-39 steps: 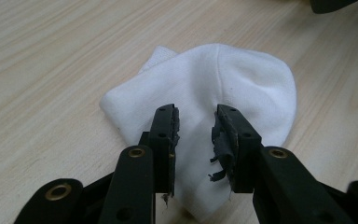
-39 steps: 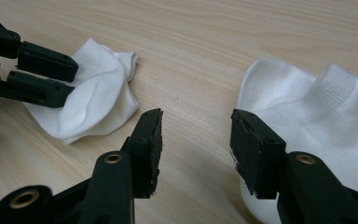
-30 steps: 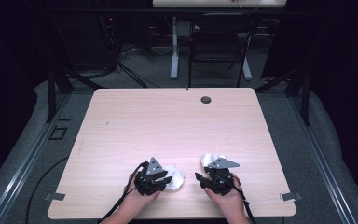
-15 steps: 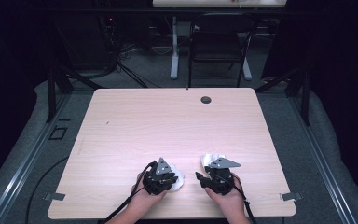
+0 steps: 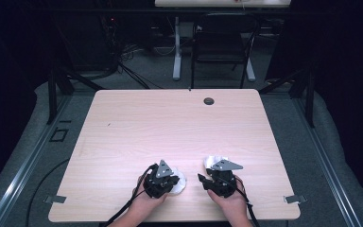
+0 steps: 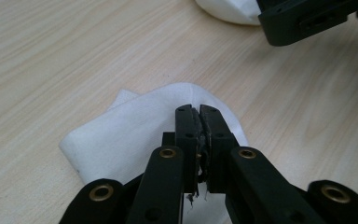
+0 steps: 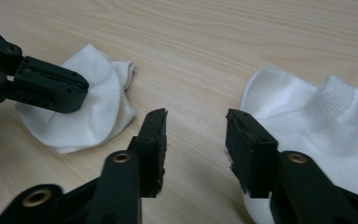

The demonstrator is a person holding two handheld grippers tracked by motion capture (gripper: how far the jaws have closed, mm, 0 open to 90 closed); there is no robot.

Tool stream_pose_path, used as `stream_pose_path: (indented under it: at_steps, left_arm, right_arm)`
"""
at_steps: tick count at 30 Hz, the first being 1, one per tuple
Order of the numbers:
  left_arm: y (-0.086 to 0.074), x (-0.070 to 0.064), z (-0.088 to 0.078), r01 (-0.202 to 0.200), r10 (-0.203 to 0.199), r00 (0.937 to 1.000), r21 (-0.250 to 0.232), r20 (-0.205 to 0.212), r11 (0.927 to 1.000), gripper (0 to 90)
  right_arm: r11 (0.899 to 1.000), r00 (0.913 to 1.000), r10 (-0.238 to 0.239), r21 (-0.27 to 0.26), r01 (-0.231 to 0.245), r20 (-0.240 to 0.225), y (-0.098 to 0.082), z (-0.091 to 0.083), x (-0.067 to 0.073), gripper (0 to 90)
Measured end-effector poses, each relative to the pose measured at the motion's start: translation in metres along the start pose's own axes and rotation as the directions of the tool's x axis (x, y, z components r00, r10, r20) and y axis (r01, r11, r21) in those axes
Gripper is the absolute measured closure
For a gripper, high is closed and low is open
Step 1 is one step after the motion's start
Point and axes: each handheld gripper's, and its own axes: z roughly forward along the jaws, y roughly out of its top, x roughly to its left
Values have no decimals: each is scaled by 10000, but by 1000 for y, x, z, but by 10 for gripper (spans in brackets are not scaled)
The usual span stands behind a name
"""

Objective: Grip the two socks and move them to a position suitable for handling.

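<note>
The left sock (image 6: 135, 135) lies on the counter (image 5: 170, 127) near its 6 o'clock edge, folded into a flat wad. The left gripper (image 6: 199, 112) is pressed together on the fold's upper layer; in the left gripper view the jaws meet with white fabric under their tips. The right sock (image 7: 317, 121) lies just beside the right gripper (image 7: 196, 140), at 3 o'clock of the left sock and apart from it, with bare wood between.

Change since the earlier high views: the left gripper has shifted from about 9 o'clock of its sock toward 3 o'clock and now sits over the fabric, covering much of it. The right gripper has held its place. Judgement: the left side has completed its grasp, while the right side has yet to take hold, so the pairing or folding of the two socks is at an early stage.

The right gripper is spread, jaws well apart, over bare wood between the two socks.

Orientation: in the right gripper view the right sock's ribbed cuff (image 7: 340, 100) points toward 12 o'clock, and its long axis runs roughly 12 to 6. The left sock is bunched; its long axis cannot be told.
</note>
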Motion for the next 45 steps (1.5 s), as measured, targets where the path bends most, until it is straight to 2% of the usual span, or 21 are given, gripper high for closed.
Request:
stream_pose_path:
  at_steps: [1,4,5,7,9,10,11,12,14,20,24,31,33,34,35,36,37,38,43,44,45]
  left_arm:
    - [0,0,0,0,0,10000,0,0,10000,870]
    - [3,2,-13,103,-102,9999,-391,39,9992,870]
    - [3,2,-13,103,-102,9999,-391,39,9992,870]
    - [4,6,-20,187,-183,9998,-556,76,9983,871]
    - [4,9,-25,256,-253,9997,-656,51,9975,871]
    - [3,13,-28,328,-327,9995,-710,18,9969,871]
    - [3,13,-28,328,-327,9995,-710,18,9969,871]
    - [2,17,-32,513,-507,9987,-812,93,9954,872]
    - [0,19,-34,515,-511,9987,-841,61,9951,872]
    - [-5,22,-38,511,-513,9987,-840,-3,9952,870]
    - [-11,29,-45,642,-665,9975,-857,-234,9942,867]
    - [-24,47,-55,1100,-1143,9915,-683,-628,9916,844]
    - [-28,53,-59,1303,-1348,9884,-651,-697,9893,805]
    - [-30,57,-63,1514,-1565,9857,-798,-623,9852,759]
    - [-30,57,-63,1514,-1565,9857,-798,-623,9852,748]
    - [-29,60,-71,1718,-1795,9818,-1130,-615,9786,726]
    - [-29,60,-71,1718,-1795,9818,-1130,-615,9786,702]
    - [-25,61,-77,1816,-1910,9801,-1451,-536,9726,694]
    - [-18,55,-83,1354,-1491,9863,-1703,-707,9760,679]
    - [-19,53,-81,1118,-1262,9883,-1565,-852,9813,674]
    - [-19,53,-81,1118,-1262,9883,-1565,-852,9813,669]
  right_arm:
    - [10000,10000,0,0,0,0,0,0,0,603]
    - [9999,9995,-64,157,69,-316,2,1,4,729]
    - [9999,9995,-64,157,69,-316,2,1,4,729]
    - [9992,9985,-322,235,333,-439,4,4,13,803]
    - [9990,9975,-386,212,399,-599,5,6,17,823]
    - [9972,9950,-684,246,704,-732,8,11,24,860]
    - [9972,9950,-684,246,704,-732,8,11,24,860]
    - [9956,9918,-894,199,916,-917,12,17,32,886]
    - [9930,9873,-1089,340,1135,-1155,14,24,39,896]
    - [9828,9795,-1526,836,1644,-1316,12,43,54,893]
    - [9749,9765,-1756,1162,1902,-1246,9,48,56,900]
    - [9763,9774,-1617,1225,1786,-1365,8,46,52,900]
    - [9754,9764,-1670,1218,1839,-1368,8,45,52,900]
    - [9739,9759,-1714,1266,1886,-1353,8,45,52,900]
    - [9739,9759,-1714,1266,1886,-1353,8,45,52,900]
    - [9739,9759,-1723,1253,1892,-1341,8,45,53,900]
    - [9739,9759,-1723,1253,1892,-1341,8,45,53,900]
    - [9742,9760,-1705,1257,1877,-1355,8,45,53,899]
    - [9746,9764,-1696,1239,1863,-1340,7,45,53,896]
    - [9749,9765,-1686,1236,1853,-1345,7,45,53,896]
    - [9749,9765,-1686,1236,1853,-1345,7,45,53,896]
